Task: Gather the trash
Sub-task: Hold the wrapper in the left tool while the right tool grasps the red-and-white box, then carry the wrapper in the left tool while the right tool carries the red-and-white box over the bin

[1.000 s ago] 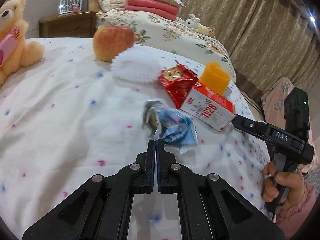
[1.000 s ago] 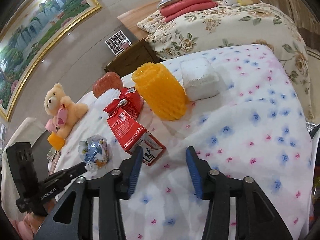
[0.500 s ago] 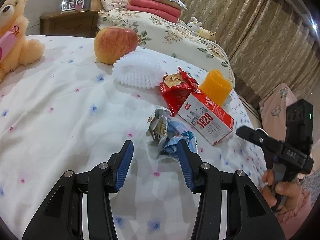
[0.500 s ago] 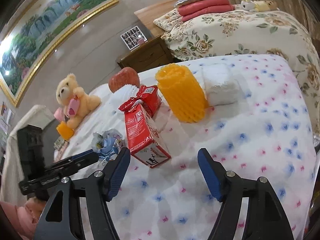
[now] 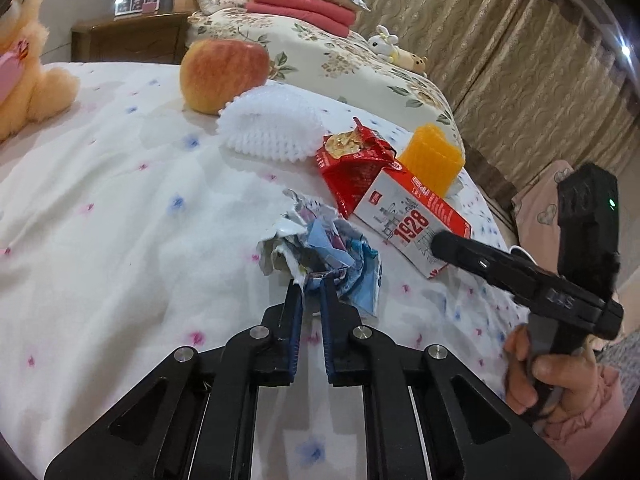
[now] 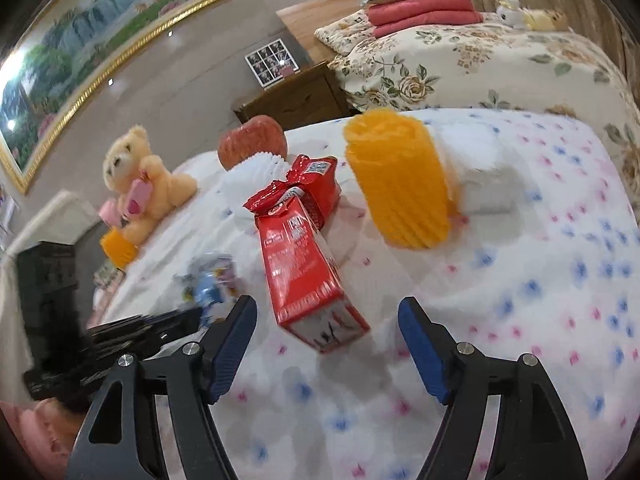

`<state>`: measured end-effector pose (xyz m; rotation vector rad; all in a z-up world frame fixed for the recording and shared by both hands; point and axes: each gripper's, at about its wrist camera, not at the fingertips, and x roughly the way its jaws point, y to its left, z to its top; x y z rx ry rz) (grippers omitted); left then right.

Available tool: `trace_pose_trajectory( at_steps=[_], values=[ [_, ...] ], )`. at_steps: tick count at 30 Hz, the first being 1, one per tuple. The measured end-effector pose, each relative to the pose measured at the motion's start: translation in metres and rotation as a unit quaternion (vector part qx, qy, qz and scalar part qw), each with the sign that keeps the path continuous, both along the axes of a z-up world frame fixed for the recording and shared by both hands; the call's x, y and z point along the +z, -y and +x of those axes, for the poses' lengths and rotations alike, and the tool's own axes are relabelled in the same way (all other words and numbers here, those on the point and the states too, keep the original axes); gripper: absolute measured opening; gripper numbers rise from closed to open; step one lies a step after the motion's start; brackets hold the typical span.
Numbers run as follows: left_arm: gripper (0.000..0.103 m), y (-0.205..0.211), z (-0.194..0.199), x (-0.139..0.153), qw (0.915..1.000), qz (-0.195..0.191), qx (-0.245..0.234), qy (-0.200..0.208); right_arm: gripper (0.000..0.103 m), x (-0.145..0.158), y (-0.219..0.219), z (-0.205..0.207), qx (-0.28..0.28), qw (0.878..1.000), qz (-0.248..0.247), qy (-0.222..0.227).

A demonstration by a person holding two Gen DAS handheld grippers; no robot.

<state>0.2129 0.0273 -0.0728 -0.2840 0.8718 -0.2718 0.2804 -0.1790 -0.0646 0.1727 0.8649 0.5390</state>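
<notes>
A crumpled blue-and-white wrapper (image 5: 336, 248) lies on the flowered bedspread (image 5: 120, 220). My left gripper (image 5: 310, 286) is shut on its near edge. To its right lies a red-and-white carton (image 5: 412, 220), with a red snack bag (image 5: 352, 164) behind it. In the right wrist view my right gripper (image 6: 326, 306) is open, and the carton's (image 6: 300, 256) near end sits between its blue pads (image 6: 234, 344) without touching them. The wrapper (image 6: 212, 284) and my left gripper (image 6: 188, 316) show blurred at the left. My right gripper (image 5: 444, 244) reaches the carton's end in the left wrist view.
An orange foam net (image 6: 400, 184), a white block (image 6: 480, 176), a white foam net (image 5: 272, 128), an apple (image 5: 222, 74) and a teddy bear (image 6: 140, 180) lie on the bed. A second bed (image 6: 480, 60), a nightstand (image 5: 128, 36) and curtains (image 5: 520, 60) stand behind.
My left gripper opened, came up to the wrapper and shut on its edge. My right gripper widened and moved in until the carton's end sits between its fingers.
</notes>
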Motion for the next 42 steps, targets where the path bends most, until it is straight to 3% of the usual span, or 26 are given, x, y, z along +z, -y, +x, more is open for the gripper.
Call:
trace_pose_trajectory(
  at_steps=[4, 5, 6, 7, 10, 22, 42],
  values=[
    [0.007, 0.003, -0.007, 0.001, 1.0, 0.0, -0.002, 0.001, 0.073, -0.003, -0.008, 0.005, -0.013, 1.0, -0.017, -0.004],
    [0.007, 0.005, -0.008, 0.001, 1.0, -0.001, -0.003, 0.002, 0.068, -0.004, -0.007, 0.005, -0.025, 0.999, -0.025, -0.004],
    [0.007, 0.006, -0.009, 0.002, 1.0, -0.001, -0.005, 0.003, 0.05, -0.004, -0.006, 0.004, -0.03, 0.999, -0.027, -0.007],
    [0.005, 0.008, -0.011, 0.003, 1.0, -0.002, -0.007, 0.004, 0.041, -0.005, -0.005, 0.003, -0.032, 0.999, -0.024, -0.012],
    [0.005, 0.015, -0.016, 0.008, 0.9999, -0.005, -0.013, 0.01, 0.035, -0.004, 0.007, -0.006, -0.045, 0.999, -0.009, -0.017],
    [0.005, 0.054, -0.033, 0.02, 0.9978, -0.016, -0.061, 0.021, 0.034, 0.006, 0.07, -0.06, -0.129, 0.991, 0.035, -0.012],
    [0.005, 0.15, -0.042, 0.032, 0.9872, -0.001, -0.157, 0.028, 0.034, 0.007, 0.156, -0.112, -0.22, 0.975, 0.041, -0.005]
  ],
)
